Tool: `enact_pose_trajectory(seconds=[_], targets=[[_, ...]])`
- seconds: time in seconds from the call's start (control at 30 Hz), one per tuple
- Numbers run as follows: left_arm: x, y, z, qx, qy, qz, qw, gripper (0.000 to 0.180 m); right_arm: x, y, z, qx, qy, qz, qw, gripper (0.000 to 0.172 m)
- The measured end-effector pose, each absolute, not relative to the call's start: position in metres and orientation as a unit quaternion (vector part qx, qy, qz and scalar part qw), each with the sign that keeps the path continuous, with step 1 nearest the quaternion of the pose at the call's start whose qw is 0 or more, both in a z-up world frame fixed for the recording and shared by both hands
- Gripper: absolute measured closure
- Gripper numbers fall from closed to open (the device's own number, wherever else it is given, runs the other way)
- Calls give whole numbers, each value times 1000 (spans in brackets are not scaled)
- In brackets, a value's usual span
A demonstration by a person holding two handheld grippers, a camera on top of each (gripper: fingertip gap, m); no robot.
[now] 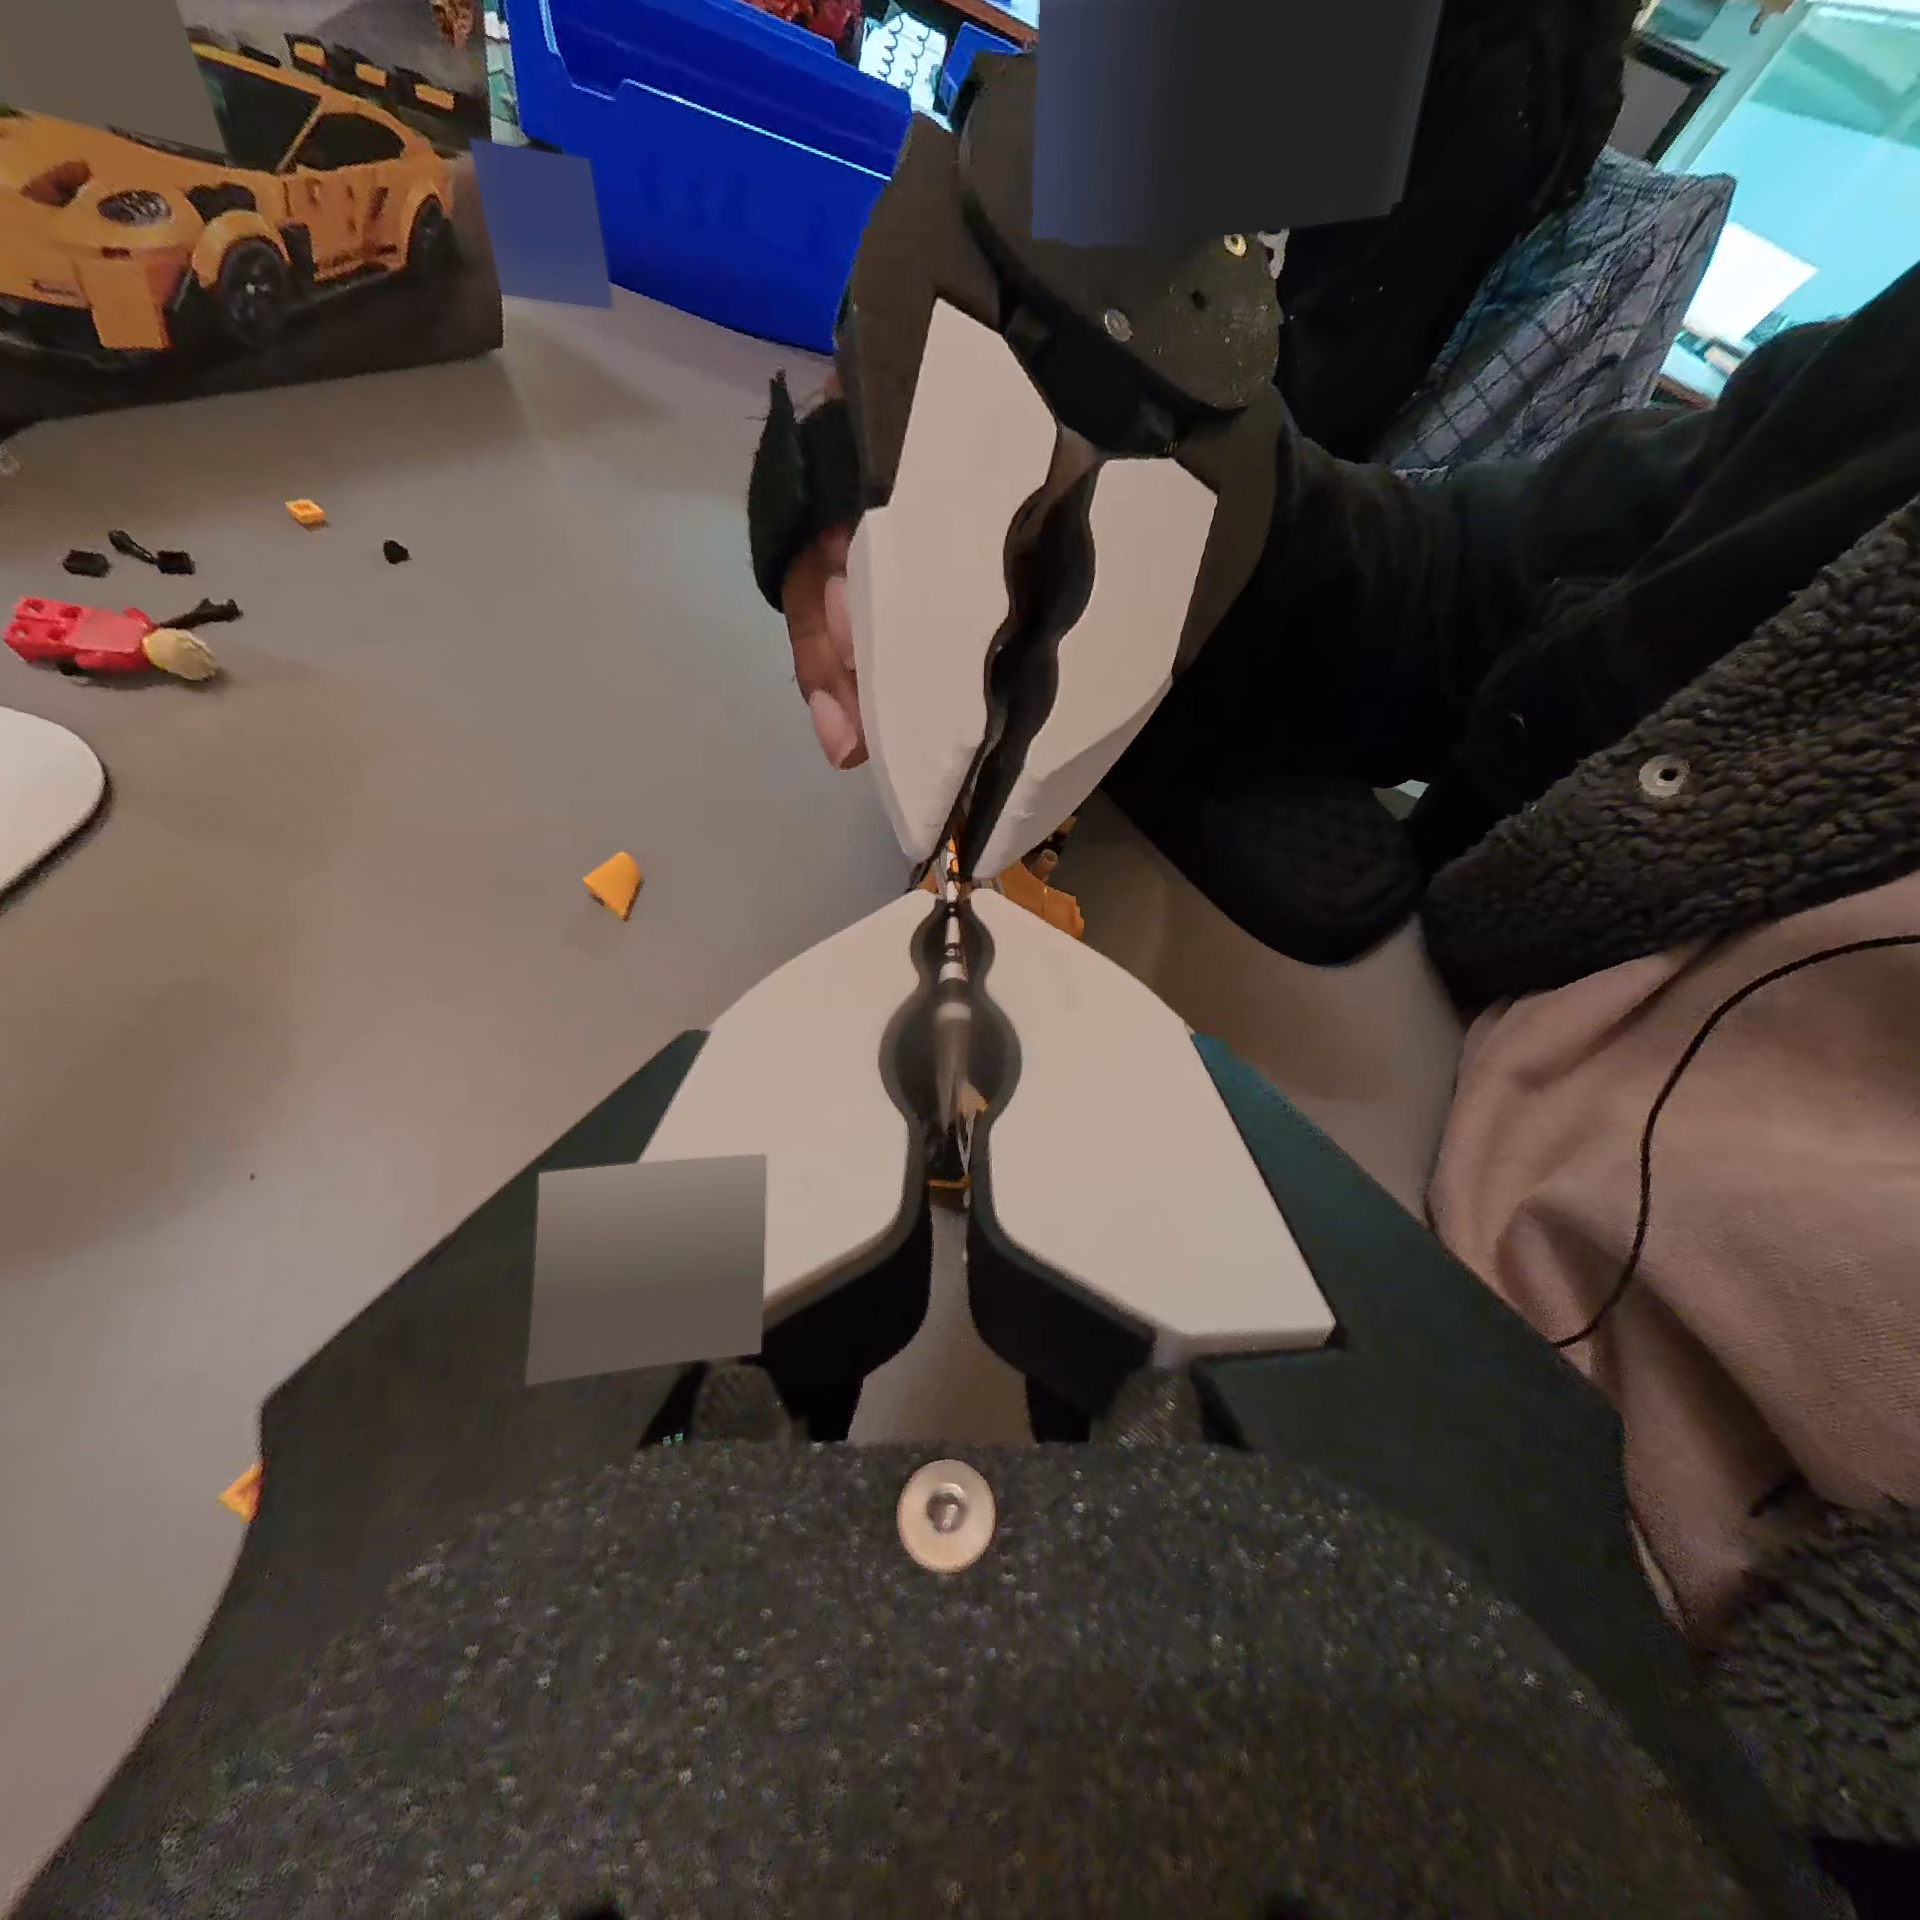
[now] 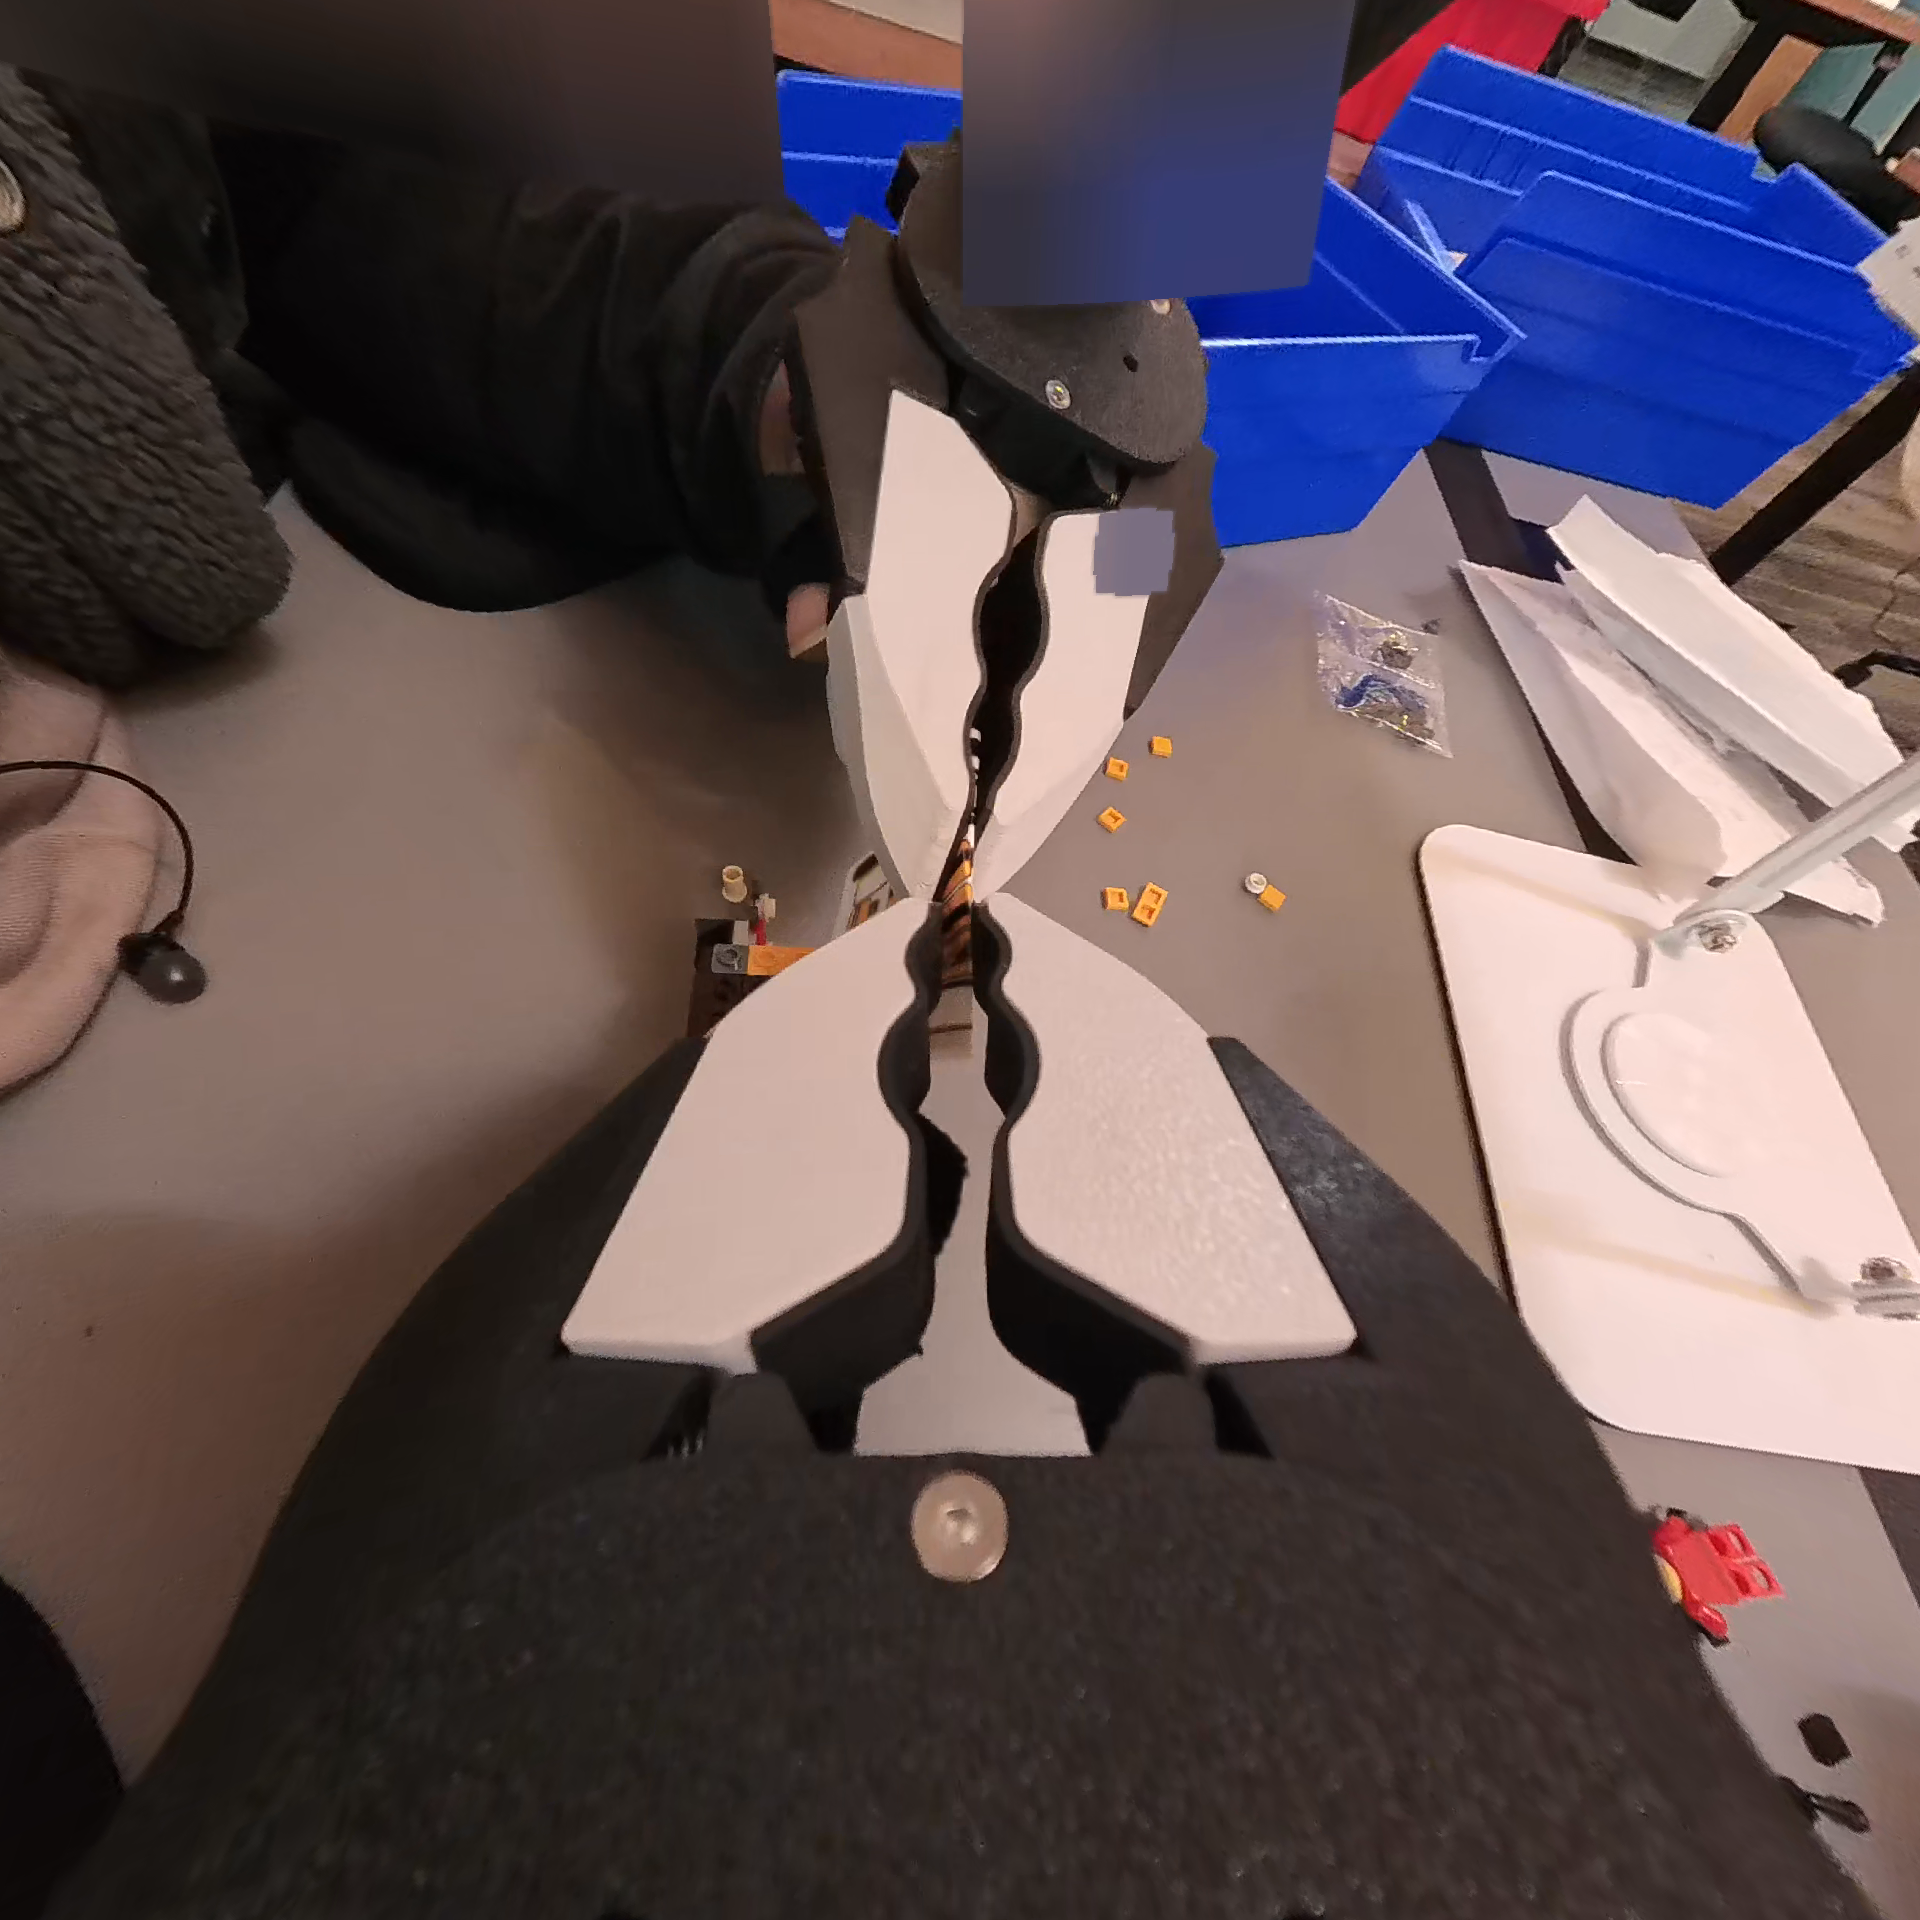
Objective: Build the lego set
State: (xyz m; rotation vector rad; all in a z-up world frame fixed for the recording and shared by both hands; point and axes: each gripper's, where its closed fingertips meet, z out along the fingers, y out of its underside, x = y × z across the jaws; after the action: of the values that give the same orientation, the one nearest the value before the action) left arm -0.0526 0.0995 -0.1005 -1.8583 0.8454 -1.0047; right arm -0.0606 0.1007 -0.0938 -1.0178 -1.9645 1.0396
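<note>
Left tongs (image 1: 951,912) closed, pads pinching a thin striped orange piece (image 1: 950,956) seen edge-on down the slot. Right tongs (image 2: 954,916) closed on the same piece (image 2: 956,940), orange-and-black face visible between the pads. Both pairs of tongs tip to tip, nearly touching, piece bridging the two, held above the grey worktop (image 1: 364,987). Bare fingers of a hand (image 1: 826,644) showing beside the right tongs in the left wrist view, dark sleeve behind.

Directly below the tips, on the worktop: partly built brick model (image 2: 743,956), dark base, orange plate, small tan stud on top. Near it on the far side: scatter of small orange tiles (image 2: 1132,899). Further off: clear parts bag (image 2: 1382,675), white base plate (image 2: 1662,1143) with metal arm, blue bins (image 2: 1558,312) at the back edge. In the left wrist view: lone orange wedge (image 1: 613,883), red brick cluster (image 1: 83,634), a few black bits, box with yellow car picture (image 1: 208,208).
</note>
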Motion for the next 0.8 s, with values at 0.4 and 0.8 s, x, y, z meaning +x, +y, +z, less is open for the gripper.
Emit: enact_pose_trajectory(seconds=[0.4, 0.8], targets=[[-53, 97, -101, -747, 257, -507, 344, 180, -62, 101, -95, -375, -766, 370, 368, 168], [-52, 96, -101, -742, 239, -534, 326, 180, -62, 102, -95, -387, -759, 381, 359, 160]])
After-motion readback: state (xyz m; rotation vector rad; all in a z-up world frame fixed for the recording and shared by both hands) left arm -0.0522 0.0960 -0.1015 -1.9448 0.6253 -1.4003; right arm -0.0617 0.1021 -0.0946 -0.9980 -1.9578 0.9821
